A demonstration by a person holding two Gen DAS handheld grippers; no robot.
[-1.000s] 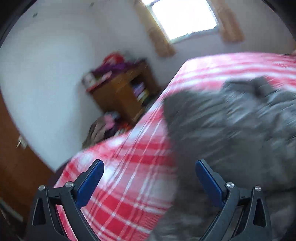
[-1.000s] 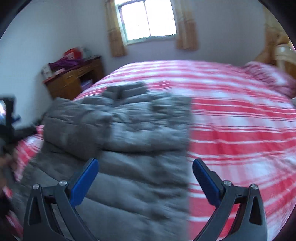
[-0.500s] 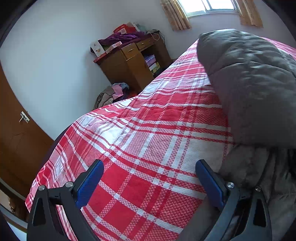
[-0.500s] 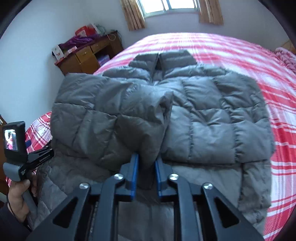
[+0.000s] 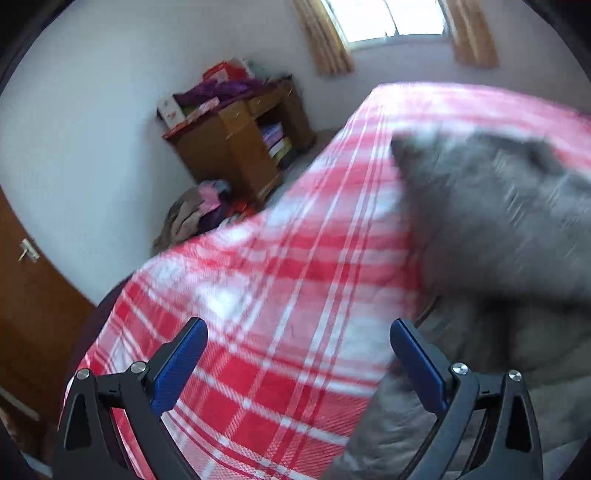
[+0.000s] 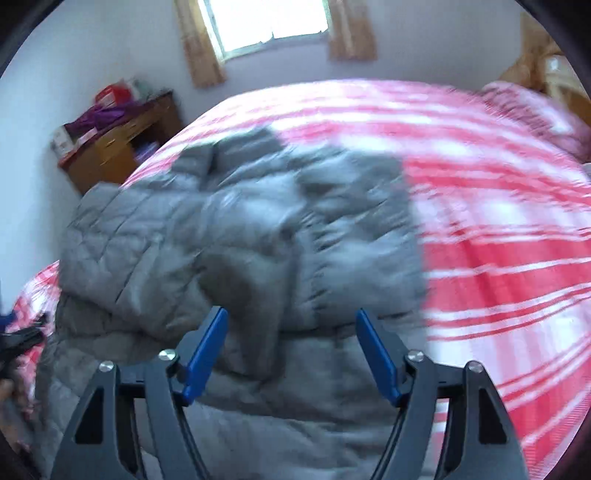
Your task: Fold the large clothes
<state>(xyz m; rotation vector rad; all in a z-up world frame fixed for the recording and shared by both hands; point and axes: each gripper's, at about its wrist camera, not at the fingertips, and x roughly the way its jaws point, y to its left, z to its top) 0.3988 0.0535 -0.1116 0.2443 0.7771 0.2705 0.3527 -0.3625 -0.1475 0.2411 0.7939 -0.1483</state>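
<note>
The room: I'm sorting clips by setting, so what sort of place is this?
Most likely a bedroom in a home: a bed with a red plaid cover fills the view, a wooden desk piled with belongings stands by the wall, and a curtained window is behind.

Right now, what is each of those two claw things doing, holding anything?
Left gripper: open, holding nothing, over the bedspread.
Right gripper: jaws opening, nothing clamped, above the grey jacket.

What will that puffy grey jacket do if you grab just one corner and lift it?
The puffy grey jacket will probably flop and droop, since it already lies bent over itself on the plaid bedspread. Its quilted padding looks airy, so it is likely light for its size. The smooth fabric might slip from a shallow pinch.
</note>
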